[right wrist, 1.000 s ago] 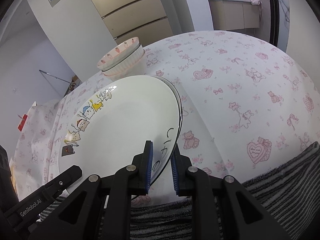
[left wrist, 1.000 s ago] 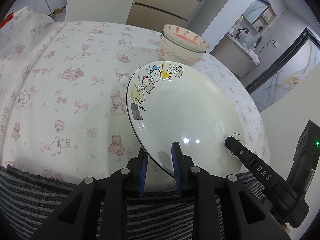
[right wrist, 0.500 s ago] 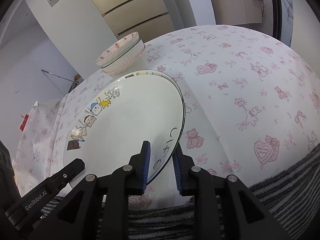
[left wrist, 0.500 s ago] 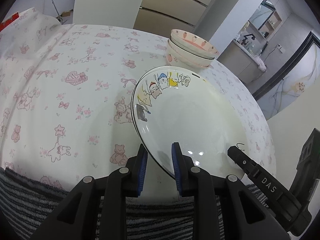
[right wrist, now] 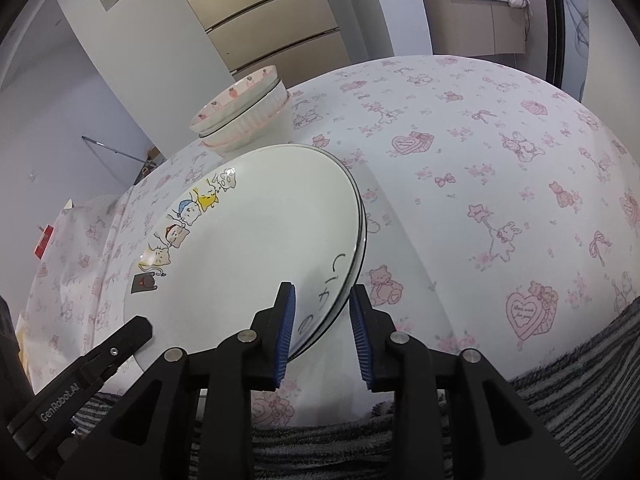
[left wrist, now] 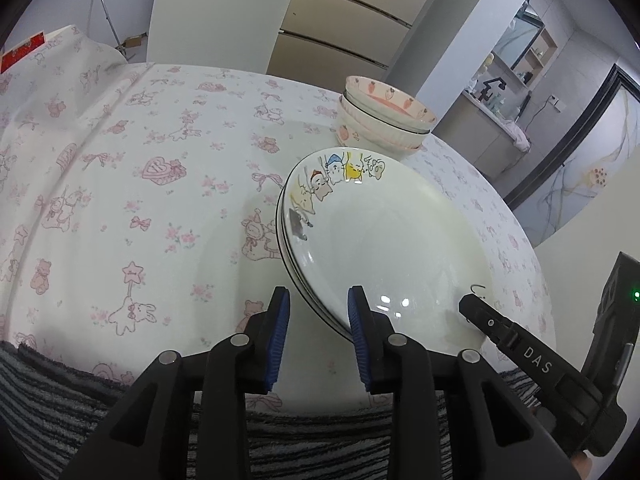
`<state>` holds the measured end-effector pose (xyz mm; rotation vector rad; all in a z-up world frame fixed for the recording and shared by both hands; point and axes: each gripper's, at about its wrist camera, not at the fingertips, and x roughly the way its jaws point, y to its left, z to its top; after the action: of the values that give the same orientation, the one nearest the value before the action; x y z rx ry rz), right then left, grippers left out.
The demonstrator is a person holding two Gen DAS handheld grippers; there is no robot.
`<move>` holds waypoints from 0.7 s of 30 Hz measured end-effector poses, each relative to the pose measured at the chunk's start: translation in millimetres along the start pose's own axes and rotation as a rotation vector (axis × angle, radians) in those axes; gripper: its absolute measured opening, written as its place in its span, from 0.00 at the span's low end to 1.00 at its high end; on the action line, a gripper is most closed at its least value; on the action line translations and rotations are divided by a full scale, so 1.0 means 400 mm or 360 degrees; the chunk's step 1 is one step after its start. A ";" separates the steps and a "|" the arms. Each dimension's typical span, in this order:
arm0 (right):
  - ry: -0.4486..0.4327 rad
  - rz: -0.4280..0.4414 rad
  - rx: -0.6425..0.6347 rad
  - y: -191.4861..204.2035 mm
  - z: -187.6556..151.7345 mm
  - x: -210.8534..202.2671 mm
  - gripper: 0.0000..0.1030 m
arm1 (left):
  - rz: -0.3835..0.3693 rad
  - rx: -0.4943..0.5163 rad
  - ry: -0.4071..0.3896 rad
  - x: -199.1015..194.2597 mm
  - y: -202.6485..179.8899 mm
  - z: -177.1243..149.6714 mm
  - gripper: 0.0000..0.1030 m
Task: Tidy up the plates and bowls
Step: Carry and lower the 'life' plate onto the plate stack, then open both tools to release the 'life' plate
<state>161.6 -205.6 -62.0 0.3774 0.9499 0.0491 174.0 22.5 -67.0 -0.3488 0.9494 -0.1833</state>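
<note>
A white plate with cartoon cats (left wrist: 384,240) (right wrist: 260,248) lies on a second plate, whose dark rim shows just under it, on the table. My left gripper (left wrist: 319,332) straddles the stack's near left rim. Its jaws are opening, and the left pad stands clear of the rim. At the near right rim, my right gripper (right wrist: 322,332) also has its jaws opening, with a gap beside the right pad. Each view shows the other gripper's black finger (left wrist: 520,348) (right wrist: 100,356) over the plate. A stack of strawberry-patterned bowls (left wrist: 384,120) (right wrist: 244,116) stands just behind the plates.
The table wears a white cloth with pink bears and hearts (left wrist: 140,184) (right wrist: 500,152). A grey striped cloth (left wrist: 60,400) (right wrist: 560,392) runs along the near edge. Cabinets and a counter stand beyond the far side.
The cat plate, held tilted above the table before, has sunk flat onto the plate beneath. Both pairs of jaws have widened around the rim.
</note>
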 end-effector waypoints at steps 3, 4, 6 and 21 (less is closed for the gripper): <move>0.0002 -0.0008 -0.0006 -0.001 0.001 0.000 0.27 | 0.0000 -0.0002 0.0015 0.003 0.005 -0.003 0.30; 0.0005 -0.0014 -0.0011 0.000 0.001 0.002 0.28 | -0.0007 -0.0007 0.0014 0.004 0.007 -0.003 0.30; 0.0017 0.0000 -0.0007 0.000 0.001 0.006 0.28 | -0.0015 -0.0018 0.0009 0.003 0.011 -0.002 0.30; -0.0061 -0.0065 -0.0103 -0.023 0.021 -0.032 0.50 | 0.0072 0.0182 -0.0082 -0.028 -0.018 0.011 0.33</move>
<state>159.9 -219.4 -50.7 0.2979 0.9159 0.0354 171.2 20.0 -53.5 -0.2258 0.8913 -0.1859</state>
